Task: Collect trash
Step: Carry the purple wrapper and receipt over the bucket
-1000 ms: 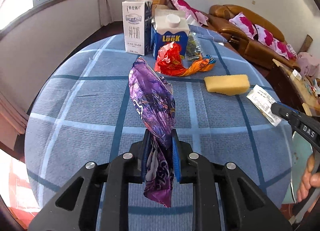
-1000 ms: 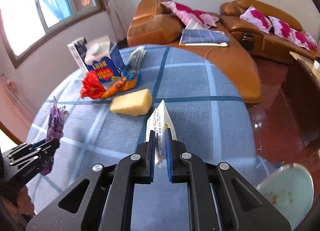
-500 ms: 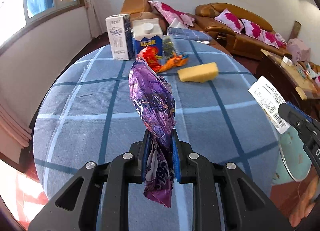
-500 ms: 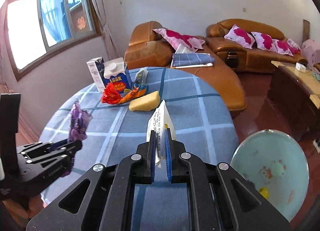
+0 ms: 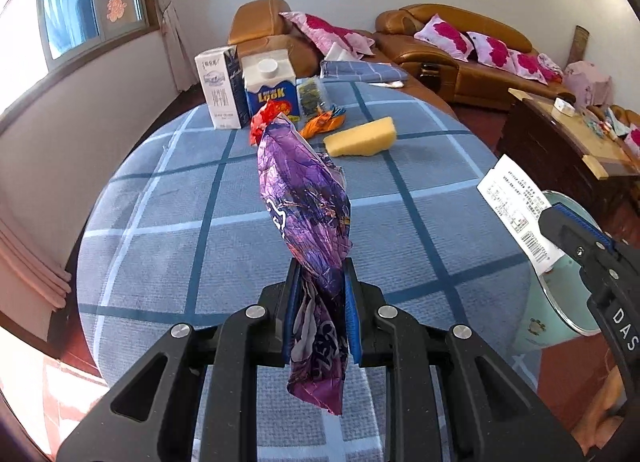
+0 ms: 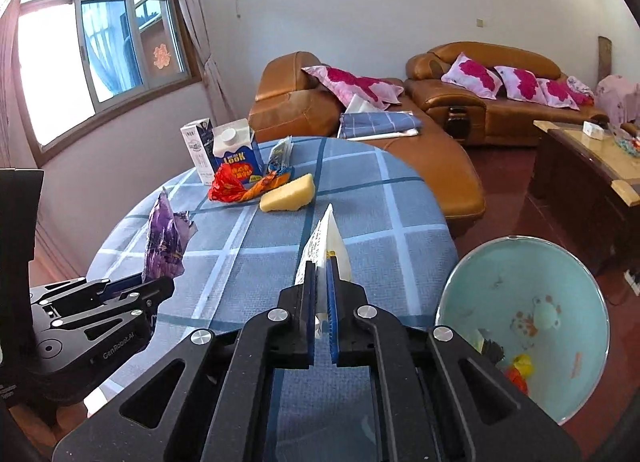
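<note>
Both grippers have lifted clear of the table (image 5: 168,221): left gripper (image 5: 320,302) pinches the purple wrapper (image 5: 308,205), right gripper (image 6: 320,302) clamps the receipt (image 6: 328,240), now near the bin (image 6: 560,274) at right, ready for dropping.

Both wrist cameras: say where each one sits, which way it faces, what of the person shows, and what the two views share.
Left wrist: sits behind the left gripper, looking down its fingers across the table toward the cartons and sofa; it is shut on a purple wrapper. A bit of hand shows at lower right.
Right wrist: sits behind the right gripper, shut on a receipt, facing the same way, with the bin at right. No hand shows.
Shared: table, sponge, cartons, sofa, each other's gripper.
</note>
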